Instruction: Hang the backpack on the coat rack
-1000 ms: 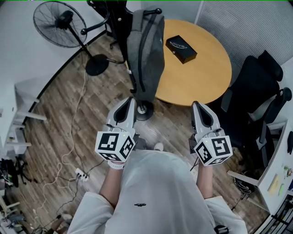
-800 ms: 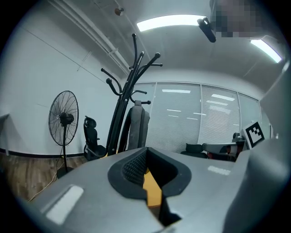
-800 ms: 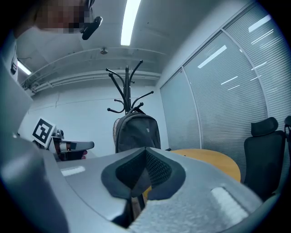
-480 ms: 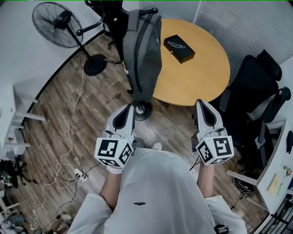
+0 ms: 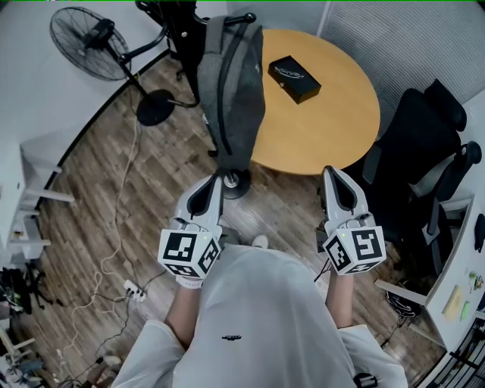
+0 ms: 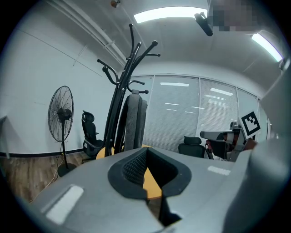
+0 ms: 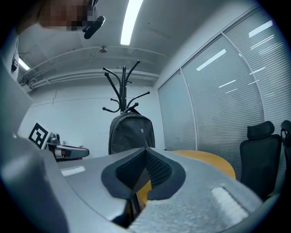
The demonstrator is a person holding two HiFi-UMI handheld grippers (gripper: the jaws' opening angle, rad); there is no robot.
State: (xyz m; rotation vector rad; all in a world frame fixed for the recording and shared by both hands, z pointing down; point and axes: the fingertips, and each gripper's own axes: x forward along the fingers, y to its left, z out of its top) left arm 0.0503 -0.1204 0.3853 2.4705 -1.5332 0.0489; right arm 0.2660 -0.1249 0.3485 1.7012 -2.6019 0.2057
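Note:
A grey backpack (image 5: 231, 87) hangs from the black coat rack (image 5: 227, 178), beside the round wooden table (image 5: 333, 121). The backpack (image 6: 135, 120) shows side-on against the rack's pole (image 6: 119, 98) in the left gripper view, and from the back (image 7: 131, 133) under the rack's hooks (image 7: 123, 86) in the right gripper view. My left gripper (image 5: 215, 179) is shut and holds nothing, a short way in front of the rack's base. My right gripper (image 5: 332, 176) is also shut and empty, near the table's edge. Neither gripper touches the backpack.
A black box (image 5: 294, 79) lies on the table. A standing fan (image 5: 95, 44) is at the far left, with cables and a power strip (image 5: 135, 289) on the wooden floor. Black office chairs (image 5: 424, 151) stand at the right and one (image 5: 170, 15) behind the rack.
The view has shifted slightly, so the backpack and rack sit a little further left and up. Both grippers have stayed shut and almost still.

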